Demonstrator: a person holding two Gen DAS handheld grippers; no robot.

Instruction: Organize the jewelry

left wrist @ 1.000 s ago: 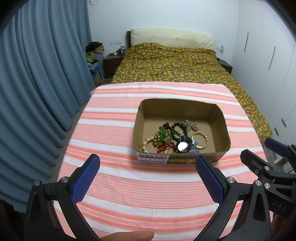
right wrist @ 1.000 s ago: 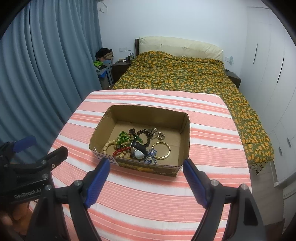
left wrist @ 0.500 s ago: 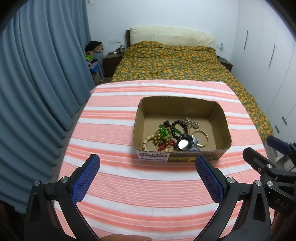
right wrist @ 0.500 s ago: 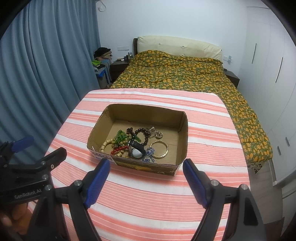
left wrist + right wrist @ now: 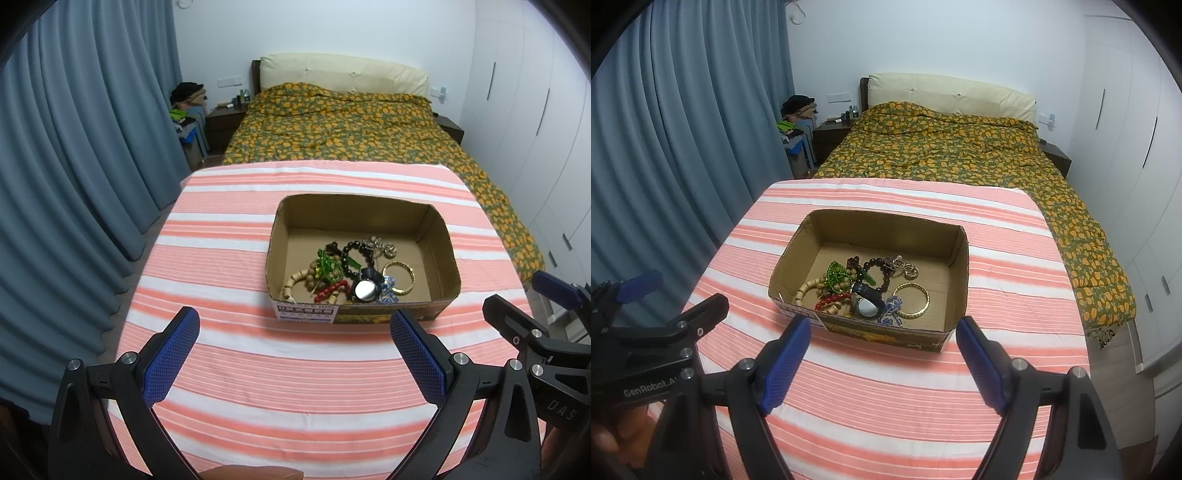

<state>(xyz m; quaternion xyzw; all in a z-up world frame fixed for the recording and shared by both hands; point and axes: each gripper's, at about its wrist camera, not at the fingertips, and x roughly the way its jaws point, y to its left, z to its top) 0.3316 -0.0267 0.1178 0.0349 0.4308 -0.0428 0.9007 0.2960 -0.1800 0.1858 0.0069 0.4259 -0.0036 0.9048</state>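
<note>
Plainly, all the jewelry (image 5: 347, 271) lies heaped in the near half of the cardboard box (image 5: 439, 240) on the striped worktop (image 5: 221, 258), so both grippers, left (image 5: 295, 354) and right (image 5: 882, 358), hang short of it, jaws spread, holding nothing.

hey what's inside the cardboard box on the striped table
The cardboard box holds a tangled pile: gold bangle, watch, red beads, green beads, dark bead bracelet, tan beads. Anything beneath the pile is hidden.
</note>
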